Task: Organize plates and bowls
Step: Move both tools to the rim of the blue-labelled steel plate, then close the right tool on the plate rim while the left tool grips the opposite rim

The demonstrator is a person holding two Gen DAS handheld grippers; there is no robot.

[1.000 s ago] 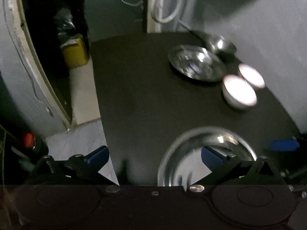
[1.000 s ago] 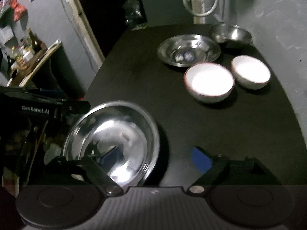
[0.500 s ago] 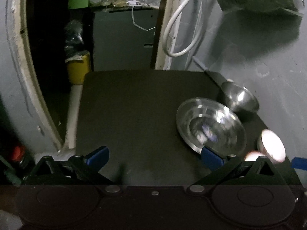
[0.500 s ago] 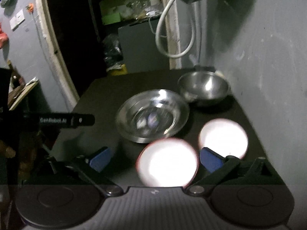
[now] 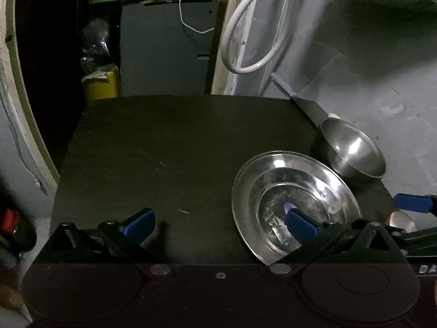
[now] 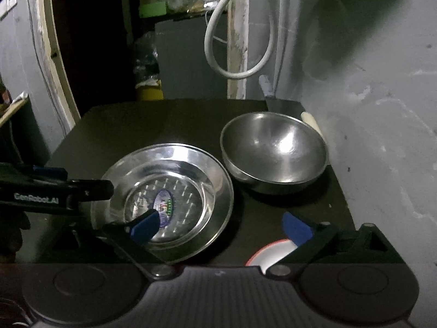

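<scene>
Plate (image 5: 295, 207), left view: just before the bowl (image 5: 352, 150), left gripper (image 5: 218, 222) spread, empty; right view: right gripper (image 6: 221, 225) closing on nothing, so finger (image 6: 144, 225) over plate could clip its rim.

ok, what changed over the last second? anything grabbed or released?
Both grippers swept forward along the black table toward the back wall: the near steel plate and the first white bowl dropped out of view, and the stickered steel plate and steel bowl now sit close ahead. Left gripper stayed open and empty. Right gripper is empty, its jaws closing slightly. Nothing grabbed or released; the dishes have not moved.
</scene>
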